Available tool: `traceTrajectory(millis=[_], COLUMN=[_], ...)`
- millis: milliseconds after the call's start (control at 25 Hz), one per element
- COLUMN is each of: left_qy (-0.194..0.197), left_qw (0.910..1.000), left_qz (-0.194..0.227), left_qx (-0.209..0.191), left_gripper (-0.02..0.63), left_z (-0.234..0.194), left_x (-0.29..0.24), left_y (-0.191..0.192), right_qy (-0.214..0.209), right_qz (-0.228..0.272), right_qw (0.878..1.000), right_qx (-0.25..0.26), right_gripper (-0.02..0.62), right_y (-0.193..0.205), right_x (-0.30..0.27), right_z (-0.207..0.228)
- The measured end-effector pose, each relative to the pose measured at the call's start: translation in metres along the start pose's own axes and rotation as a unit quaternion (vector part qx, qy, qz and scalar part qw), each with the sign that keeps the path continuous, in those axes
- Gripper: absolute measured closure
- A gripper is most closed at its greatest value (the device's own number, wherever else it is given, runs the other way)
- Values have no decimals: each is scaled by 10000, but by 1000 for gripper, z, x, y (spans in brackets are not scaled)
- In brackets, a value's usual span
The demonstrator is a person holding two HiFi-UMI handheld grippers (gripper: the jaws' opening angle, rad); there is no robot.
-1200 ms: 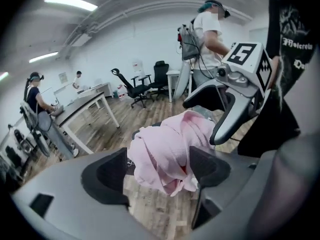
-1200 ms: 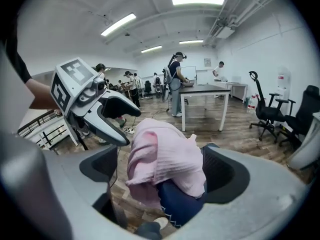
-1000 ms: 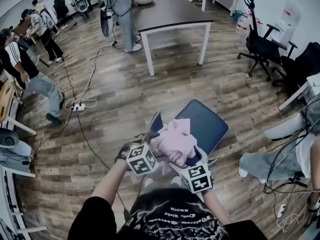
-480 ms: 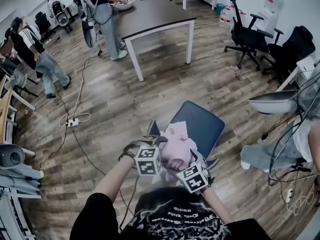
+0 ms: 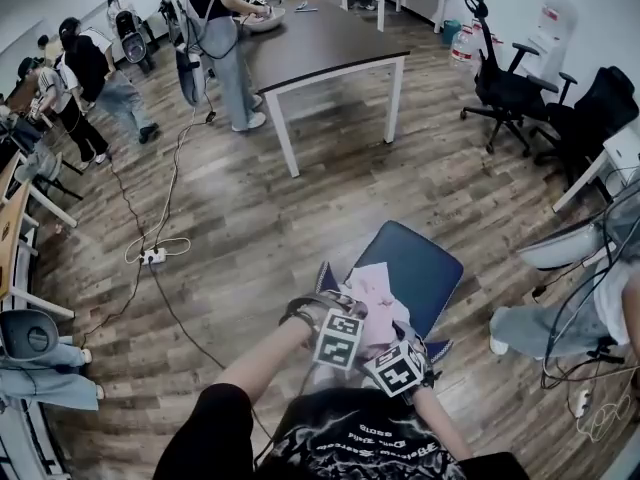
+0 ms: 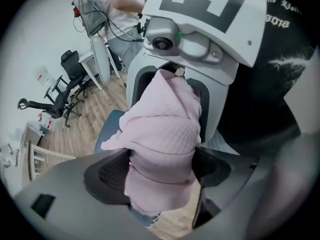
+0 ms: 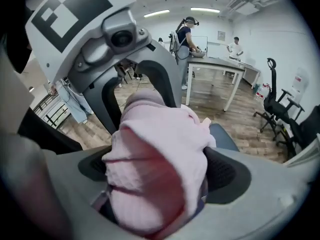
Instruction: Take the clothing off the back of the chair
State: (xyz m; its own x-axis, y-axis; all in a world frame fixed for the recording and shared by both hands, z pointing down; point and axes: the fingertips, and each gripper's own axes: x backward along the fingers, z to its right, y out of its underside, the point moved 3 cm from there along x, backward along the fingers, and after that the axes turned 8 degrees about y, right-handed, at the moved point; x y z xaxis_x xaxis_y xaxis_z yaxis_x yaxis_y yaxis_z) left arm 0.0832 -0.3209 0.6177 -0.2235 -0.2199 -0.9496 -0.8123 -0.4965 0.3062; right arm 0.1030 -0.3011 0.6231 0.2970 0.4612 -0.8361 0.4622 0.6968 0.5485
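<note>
Left gripper [image 6: 160, 171], right gripper [image 7: 155, 179] clamp one garment [image 5: 380, 288], apparently over chair [image 5: 420, 260].

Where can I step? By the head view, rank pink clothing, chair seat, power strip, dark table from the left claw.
1. Pink clothing, held in the left claw.
2. Chair seat, just ahead.
3. Power strip, floor, left.
4. Dark table, far ahead.

The room is viewed from head height, steeply downward, with the chair [image 5: 420, 260] close below. Each gripper view is aimed along its own jaws from very near and is largely filled by the pink clothing [image 6: 160, 149]. Chair and clothing are shared by all three views.
</note>
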Motion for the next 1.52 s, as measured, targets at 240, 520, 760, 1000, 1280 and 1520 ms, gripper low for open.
traceTrajectory(millis=[240, 520, 760, 1000, 1280, 1520], left_qy=[214, 246, 278, 332, 214, 63], left_qw=[9988, 9983, 9976, 9977, 9979, 9961], left_qz=[432, 317, 196, 236, 454, 850], left_qx=[48, -413, -610, -544, -407, -230], left_gripper=[227, 311, 370, 383, 394, 442], left_z=[-5, -1, -5, 0, 2, 5], left_x=[-9, -24, -18, -10, 4, 32], left_y=[-6, -8, -5, -9, -11, -18], right_qy=[-87, -26, 102, 152, 340, 365], right_qz=[-527, -945, -963, -1047, -606, -9], right_qw=[9986, 9943, 9931, 9927, 9972, 9993], right_qx=[52, 496, 657, 580, 288, 49], right_gripper=[57, 204, 275, 301, 331, 364], right_y=[8, 24, 16, 17, 9, -4], right_x=[-7, -19, -16, -6, 5, 30], right_z=[4, -2, 2, -3, -3, -1])
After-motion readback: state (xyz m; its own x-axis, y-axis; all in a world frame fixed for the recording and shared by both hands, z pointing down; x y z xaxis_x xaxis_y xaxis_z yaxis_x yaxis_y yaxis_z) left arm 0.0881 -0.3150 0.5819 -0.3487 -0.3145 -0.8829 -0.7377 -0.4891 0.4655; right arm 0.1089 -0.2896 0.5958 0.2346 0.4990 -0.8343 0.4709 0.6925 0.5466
